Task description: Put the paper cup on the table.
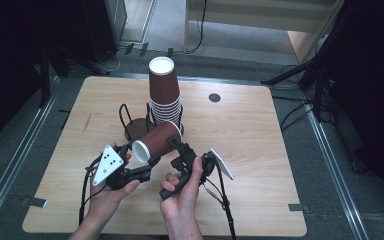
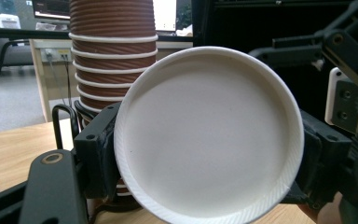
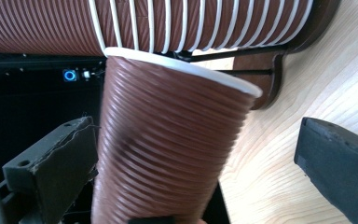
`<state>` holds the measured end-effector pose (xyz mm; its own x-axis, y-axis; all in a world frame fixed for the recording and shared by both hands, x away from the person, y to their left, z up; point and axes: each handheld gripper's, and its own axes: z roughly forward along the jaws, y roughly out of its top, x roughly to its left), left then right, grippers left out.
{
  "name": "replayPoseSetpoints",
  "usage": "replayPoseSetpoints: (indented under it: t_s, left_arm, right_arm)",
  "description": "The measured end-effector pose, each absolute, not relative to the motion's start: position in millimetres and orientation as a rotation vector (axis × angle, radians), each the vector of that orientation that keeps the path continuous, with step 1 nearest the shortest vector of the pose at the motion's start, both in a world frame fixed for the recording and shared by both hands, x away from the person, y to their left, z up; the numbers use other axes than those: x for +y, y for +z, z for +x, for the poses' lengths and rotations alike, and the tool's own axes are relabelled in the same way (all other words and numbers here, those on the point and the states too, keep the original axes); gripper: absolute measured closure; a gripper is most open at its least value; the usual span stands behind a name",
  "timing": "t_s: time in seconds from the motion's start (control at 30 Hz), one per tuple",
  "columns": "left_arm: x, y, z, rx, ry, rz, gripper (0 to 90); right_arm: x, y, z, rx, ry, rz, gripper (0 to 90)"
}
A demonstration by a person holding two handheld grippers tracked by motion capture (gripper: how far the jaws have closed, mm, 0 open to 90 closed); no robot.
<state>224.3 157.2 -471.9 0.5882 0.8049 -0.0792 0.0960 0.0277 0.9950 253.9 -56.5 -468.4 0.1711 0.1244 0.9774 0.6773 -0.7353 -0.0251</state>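
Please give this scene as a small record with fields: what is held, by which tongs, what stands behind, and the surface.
held: one brown cup, tilted, base toward the high camera
left tongs: shut on the cup near its base
right tongs: open, jaws either side of the cup, one clearly apart from it
behind: cup stack upside down in a wire rack
surface: wooden table

Both forearms are bare, with no sleeve showing. The left gripper point(image 1: 139, 161) is black, topped by a grey three-cornered plate point(image 1: 107, 164) marked with small black dots, and a thin black cable point(image 1: 84, 192) trails from it. The right gripper point(image 1: 176, 146) is black too, with a similar pale plate point(image 1: 222, 163) seen edge-on and a dark cable point(image 1: 226, 205) hanging off it. Up close, the jaws are blocky matte black with round screws, one brass-coloured.
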Motion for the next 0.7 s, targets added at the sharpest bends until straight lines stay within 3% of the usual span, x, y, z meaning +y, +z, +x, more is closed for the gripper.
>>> replayPoseSetpoints:
  t_s: [0.7]
  left_arm:
    - [148.4, -475.8, 222.1, 0.769, 0.649, 1.493, 23.5]
  right_arm:
    - [-52.6, -473.4, 268.5, -0.661, -1.517, -1.907, 0.0]
